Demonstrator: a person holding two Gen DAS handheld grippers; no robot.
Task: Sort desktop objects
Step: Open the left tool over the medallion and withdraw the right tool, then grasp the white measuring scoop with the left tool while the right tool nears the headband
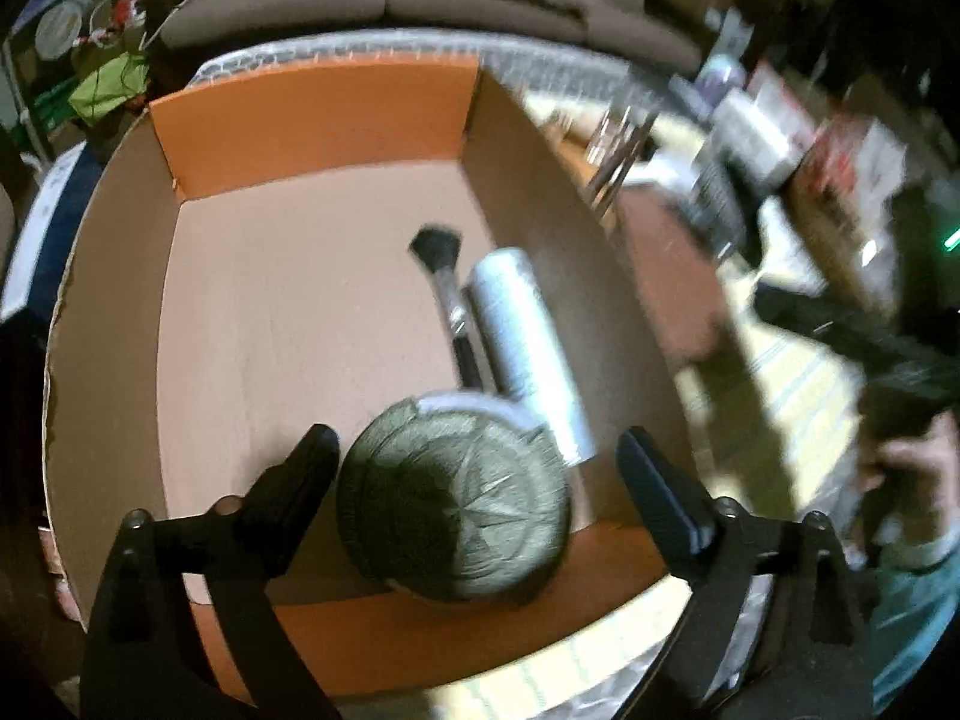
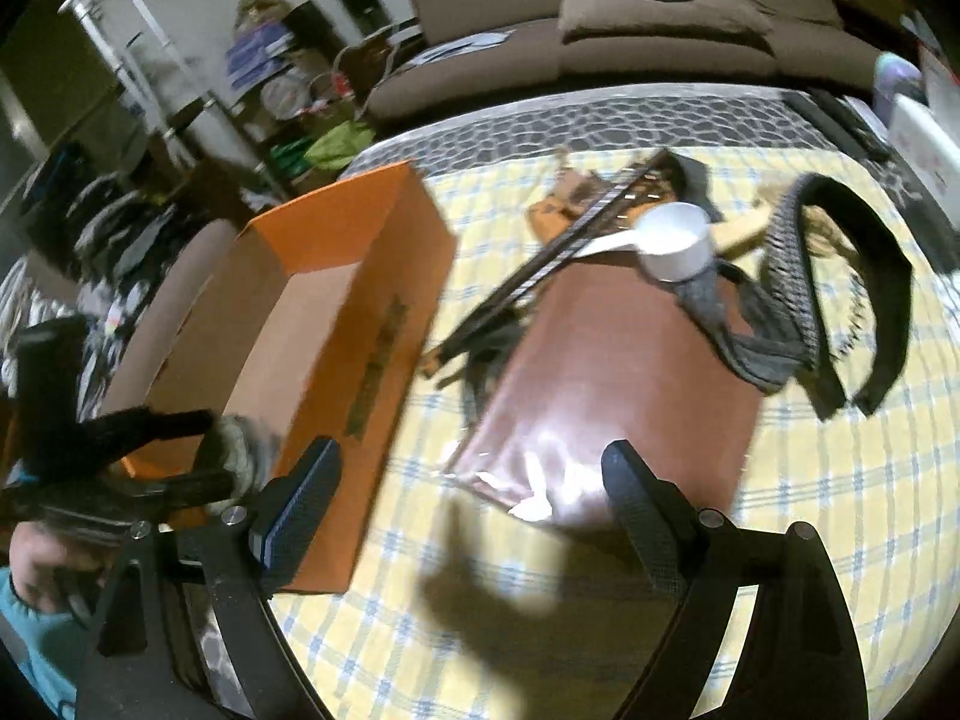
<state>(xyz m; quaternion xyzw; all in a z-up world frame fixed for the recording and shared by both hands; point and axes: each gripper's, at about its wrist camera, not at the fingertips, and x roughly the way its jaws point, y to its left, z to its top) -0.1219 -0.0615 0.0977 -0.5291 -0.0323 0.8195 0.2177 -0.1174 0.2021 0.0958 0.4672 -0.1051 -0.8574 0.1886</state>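
- Yellow plaid cloth [image 2: 540, 630] covers the counter, with a brown sofa [image 2: 600, 42] behind it and an orange cardboard box [image 1: 312, 114] standing open on the cloth.
- Left claw [image 1: 480, 462] hangs over the near end of the box, pointing steeply down, jaws spread wide and pressing on nothing.
- Between its fingers, lower down on the box floor, sits a round grey-green woven disc [image 1: 453, 498]; neither finger touches it.
- Just beyond the disc lies a silver cylinder [image 1: 528, 348], its long axis running from near the right finger away and to the left, far end pointing toward the box's far wall.
- Black makeup brush [image 1: 447, 294] lies alongside the cylinder on its left, parallel, bristles at the far end.
- Right claw [image 2: 474, 510] hovers over the cloth beside the box, jaws wide, empty.
- Ahead of it lies a glossy brown pouch [image 2: 612, 384], lengthwise away from the claw; past that a white measuring scoop [image 2: 675, 240], dark chopsticks [image 2: 558, 252] and a black strap [image 2: 864, 276].
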